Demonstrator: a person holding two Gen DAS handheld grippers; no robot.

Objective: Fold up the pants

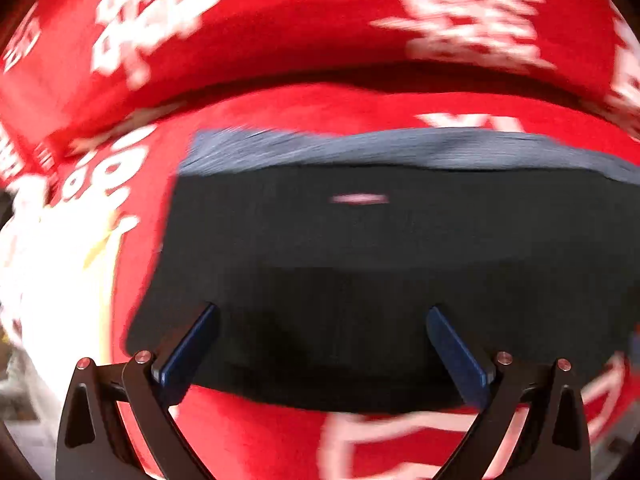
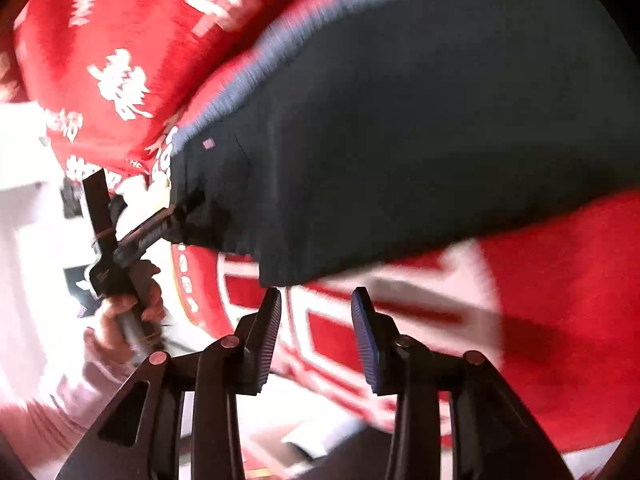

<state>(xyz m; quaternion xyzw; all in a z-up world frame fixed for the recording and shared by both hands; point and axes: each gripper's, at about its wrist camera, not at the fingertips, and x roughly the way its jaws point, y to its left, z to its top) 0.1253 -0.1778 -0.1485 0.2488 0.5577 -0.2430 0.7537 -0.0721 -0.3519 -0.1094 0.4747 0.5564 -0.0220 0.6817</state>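
The dark navy pants [image 1: 380, 248] lie folded into a compact rectangle on a red cloth with white lettering [image 1: 280, 32]. My left gripper [image 1: 322, 316] is open, its blue-padded fingers spread wide over the near edge of the pants, holding nothing. In the right wrist view the pants [image 2: 420, 140] fill the upper right. My right gripper [image 2: 316, 300] is open and empty, just below the near corner of the pants. The left gripper [image 2: 188, 208] shows at the pants' left edge, held by a hand [image 2: 132, 300]. Both views are motion-blurred.
The red cloth [image 2: 560, 300] covers the whole surface under and around the pants. A bright white area [image 1: 44, 264] lies at the left of the left wrist view. A pink sleeve [image 2: 72, 392] is at the lower left of the right wrist view.
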